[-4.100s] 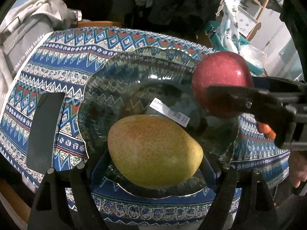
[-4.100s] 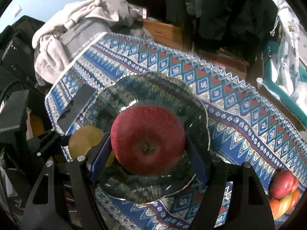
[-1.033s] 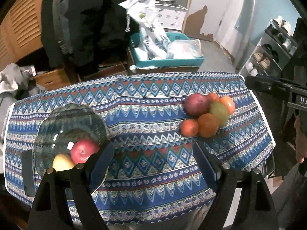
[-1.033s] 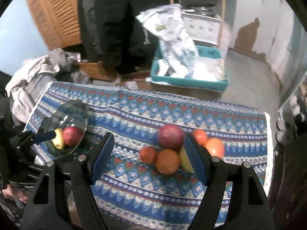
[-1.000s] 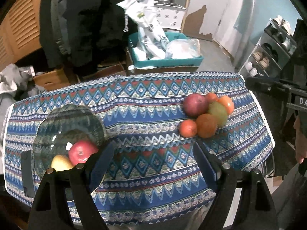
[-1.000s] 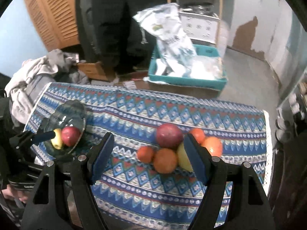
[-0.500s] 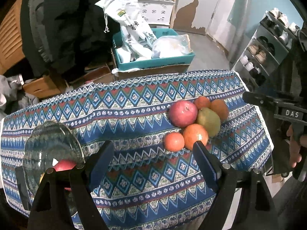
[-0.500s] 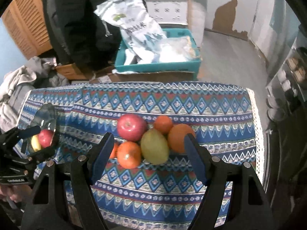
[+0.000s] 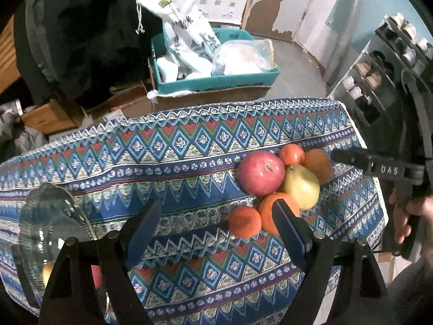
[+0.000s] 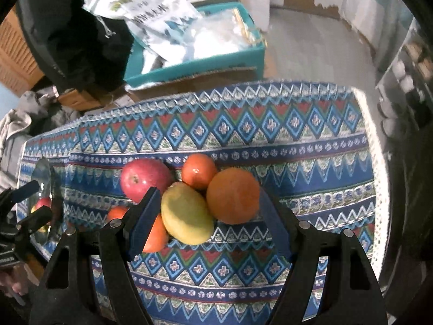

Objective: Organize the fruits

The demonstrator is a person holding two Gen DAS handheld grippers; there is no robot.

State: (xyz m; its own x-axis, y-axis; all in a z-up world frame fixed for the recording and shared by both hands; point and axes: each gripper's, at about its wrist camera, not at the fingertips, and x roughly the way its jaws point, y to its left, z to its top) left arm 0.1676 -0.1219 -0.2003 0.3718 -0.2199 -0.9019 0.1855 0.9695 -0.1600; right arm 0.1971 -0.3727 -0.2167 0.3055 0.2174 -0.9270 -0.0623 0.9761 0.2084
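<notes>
Right wrist view: right gripper [image 10: 208, 218] open, empty, above mango [image 10: 186, 214] and orange [image 10: 233, 195] in fruit pile. Left gripper [image 9: 216, 227] open, empty, near tangerine [image 9: 244, 221]. Fetching step; next likely lowering around one fruit, closing, carrying to glass bowl [image 9: 51, 216].

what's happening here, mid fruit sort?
A person holds a tool in each hand over a table with a patterned cloth. Both tools are open and empty. The right tool hangs over a pile of loose fruit: a red apple, a yellow-green mango and oranges. The left tool is beside that pile. A glass bowl at the left already holds some fruit.
</notes>
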